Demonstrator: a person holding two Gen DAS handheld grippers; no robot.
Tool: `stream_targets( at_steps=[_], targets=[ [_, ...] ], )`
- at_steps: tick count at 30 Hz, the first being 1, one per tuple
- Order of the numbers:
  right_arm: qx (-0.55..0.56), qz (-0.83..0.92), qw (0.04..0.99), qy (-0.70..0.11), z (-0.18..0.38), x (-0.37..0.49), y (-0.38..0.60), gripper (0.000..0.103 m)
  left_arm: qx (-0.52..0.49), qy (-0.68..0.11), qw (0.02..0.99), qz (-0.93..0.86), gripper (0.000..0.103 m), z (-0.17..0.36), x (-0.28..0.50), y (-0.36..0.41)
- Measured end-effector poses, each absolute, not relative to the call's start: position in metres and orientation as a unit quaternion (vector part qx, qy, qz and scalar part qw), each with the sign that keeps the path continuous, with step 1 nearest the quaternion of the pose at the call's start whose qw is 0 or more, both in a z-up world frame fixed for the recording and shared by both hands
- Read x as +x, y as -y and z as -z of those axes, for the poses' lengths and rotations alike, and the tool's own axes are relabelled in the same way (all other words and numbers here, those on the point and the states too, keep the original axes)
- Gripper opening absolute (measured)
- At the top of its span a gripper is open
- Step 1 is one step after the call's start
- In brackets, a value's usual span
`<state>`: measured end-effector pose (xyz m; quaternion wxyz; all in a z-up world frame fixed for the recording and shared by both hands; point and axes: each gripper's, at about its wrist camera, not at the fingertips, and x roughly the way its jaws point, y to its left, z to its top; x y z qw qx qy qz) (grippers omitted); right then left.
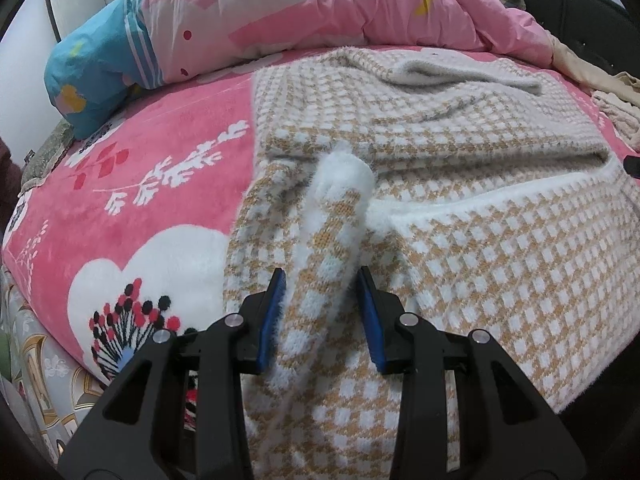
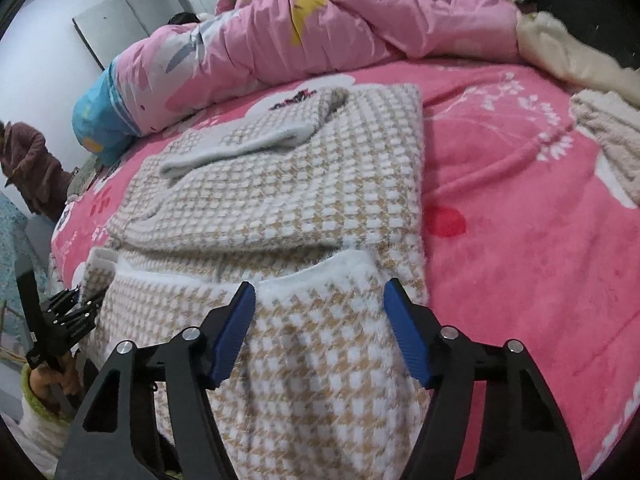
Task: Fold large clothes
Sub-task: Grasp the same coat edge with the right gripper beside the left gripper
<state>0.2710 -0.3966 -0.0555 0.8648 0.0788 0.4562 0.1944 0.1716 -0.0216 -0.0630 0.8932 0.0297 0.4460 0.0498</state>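
A tan-and-white checked sweater (image 1: 460,148) lies partly folded on the pink bed blanket (image 1: 160,184). One sleeve (image 1: 332,232) with a fluffy white cuff runs up between the blue pads of my left gripper (image 1: 321,276), which is shut on it. In the right wrist view the sweater (image 2: 280,192) has a grey-white sleeve folded across its top. Its near white-edged flap (image 2: 320,320) lies between the pads of my right gripper (image 2: 319,292), whose jaws stand apart and do not press it. My left gripper (image 2: 86,304) shows at the left edge there.
A bunched pink quilt (image 1: 320,8) with a blue end fills the back of the bed. Cream clothes (image 2: 600,128) lie at the right. A person in a brown robe (image 2: 28,168) stands at the far left beside the bed, near white furniture (image 2: 132,8).
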Motion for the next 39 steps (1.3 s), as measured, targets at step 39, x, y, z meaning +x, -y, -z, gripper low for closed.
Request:
stream_targets(
  at_steps=[39],
  targets=[
    [0.118, -0.232, 0.814, -0.519, 0.073, 0.270, 0.405, 0.050, 0.018, -0.451, 0.891, -0.050, 0.035, 0.065, 0.174, 0.020]
  ],
)
